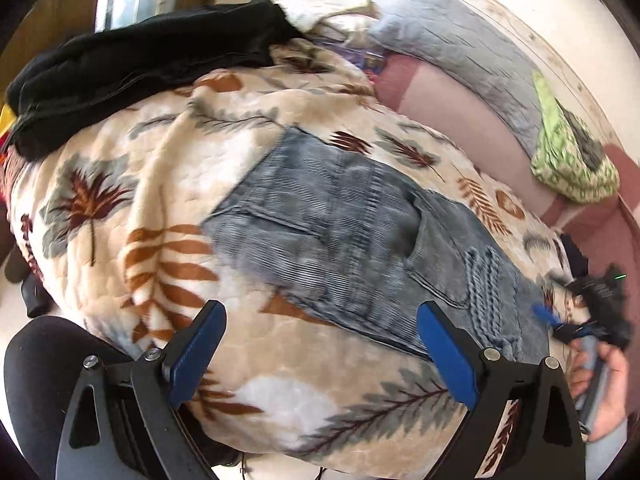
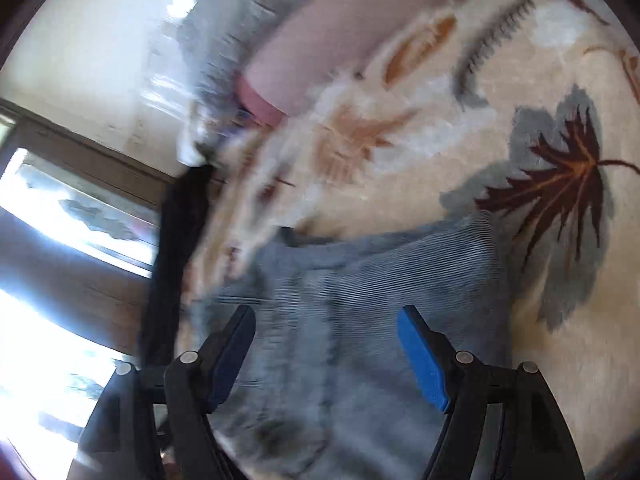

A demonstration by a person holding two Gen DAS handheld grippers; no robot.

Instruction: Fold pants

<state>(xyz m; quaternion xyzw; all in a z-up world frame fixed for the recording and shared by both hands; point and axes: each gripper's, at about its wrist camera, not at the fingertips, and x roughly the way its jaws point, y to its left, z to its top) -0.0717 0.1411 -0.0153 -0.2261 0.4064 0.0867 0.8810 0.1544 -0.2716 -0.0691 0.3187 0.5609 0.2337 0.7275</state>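
Blue-grey corduroy pants (image 1: 352, 236) lie folded into a compact shape on a cream blanket with a leaf print (image 1: 132, 208). My left gripper (image 1: 322, 332) hovers over the near edge of the pants, its blue pads wide apart and nothing between them, so it is open. At the right edge of this view a hand (image 1: 604, 384) holds my right gripper (image 1: 556, 322), blurred, beside the pants. In the smeared right wrist view the pants (image 2: 380, 280) fill the space under my right gripper (image 2: 326, 324), which is open with its pads clear of the cloth.
A black garment (image 1: 140, 60) lies bunched at the blanket's far left. A grey pillow (image 1: 460, 52) and a green patterned cloth (image 1: 568, 160) rest on the pink sheet (image 1: 452, 112) behind. A bright window (image 2: 60, 220) is on the left. A black-clad leg (image 1: 40, 380) is near.
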